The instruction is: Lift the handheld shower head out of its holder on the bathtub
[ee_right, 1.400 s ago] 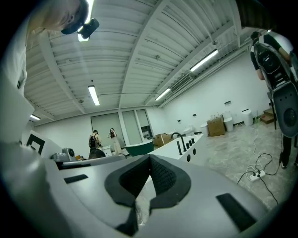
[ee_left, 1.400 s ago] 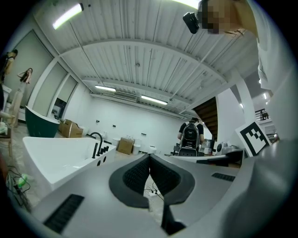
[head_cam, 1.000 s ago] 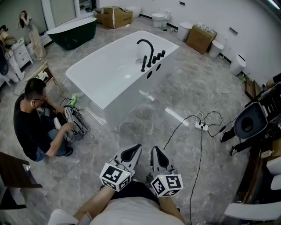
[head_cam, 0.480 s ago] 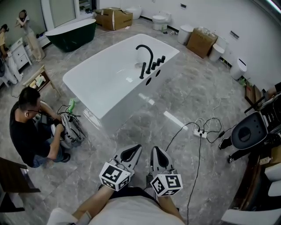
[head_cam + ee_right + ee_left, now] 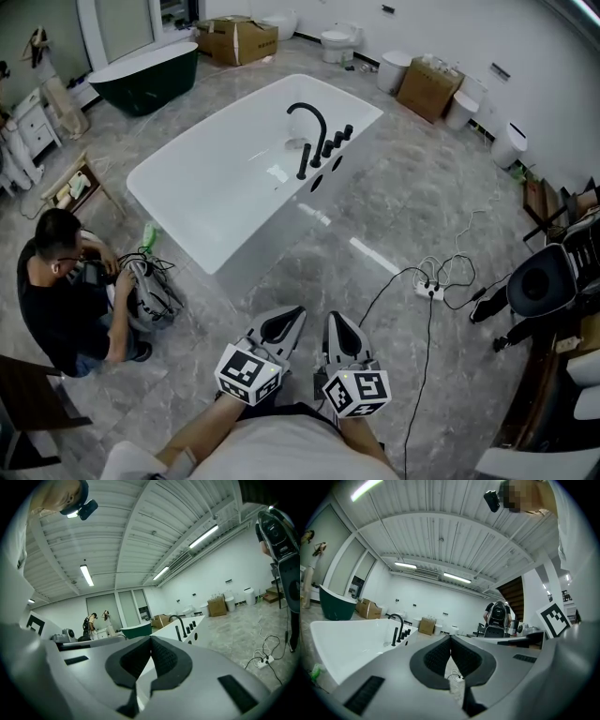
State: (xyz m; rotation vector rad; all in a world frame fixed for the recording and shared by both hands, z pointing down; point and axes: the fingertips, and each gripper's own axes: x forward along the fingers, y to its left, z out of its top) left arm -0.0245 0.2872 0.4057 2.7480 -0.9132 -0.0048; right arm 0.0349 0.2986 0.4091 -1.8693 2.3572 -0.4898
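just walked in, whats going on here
A person holds a tool in each hand, the left tool and the right tool, both shut and empty, pointing toward the white bathtub from well short of it. Neither is near the black tap set on its rim, so nothing has been lifted out yet. To the left, another person crouches over a bag.

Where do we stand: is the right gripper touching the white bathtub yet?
Apart. The head view shows a wide stretch of floor between the right gripper and the white bathtub.
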